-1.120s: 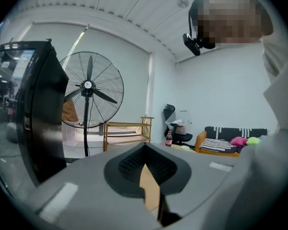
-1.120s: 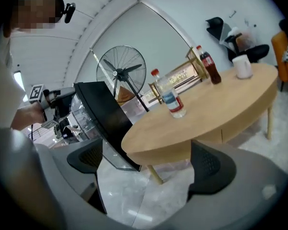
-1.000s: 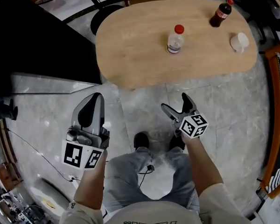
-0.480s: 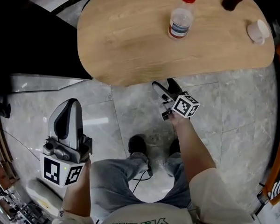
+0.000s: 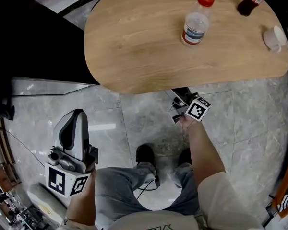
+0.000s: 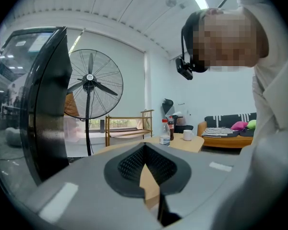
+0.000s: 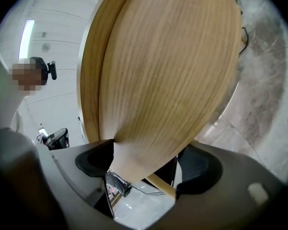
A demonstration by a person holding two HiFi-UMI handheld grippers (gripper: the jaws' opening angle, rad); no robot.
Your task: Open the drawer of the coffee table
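Observation:
The oval wooden coffee table (image 5: 158,42) fills the top of the head view. My right gripper (image 5: 180,94) reaches under its near edge, so its fingertips are hidden there. In the right gripper view, the right gripper (image 7: 146,159) has a wooden panel (image 7: 168,71) under the table top between its jaws, and the jaws are closing on it. No drawer front or handle shows plainly. My left gripper (image 5: 77,114) hangs low at the left over the floor, apart from the table. It is shut and empty, and its pads (image 6: 134,164) meet.
A water bottle (image 5: 196,20), a cola bottle (image 5: 252,1) and a white cup (image 5: 274,36) stand on the table. Black furniture (image 5: 33,37) stands at the left. The person's shoe (image 5: 145,155) is on the marble floor. A standing fan (image 6: 90,85) and a sofa (image 6: 230,128) are beyond.
The right gripper went forward from open floor to under the table's near edge and rolled. The left gripper dropped lower and to the left. The head camera came closer to the table.

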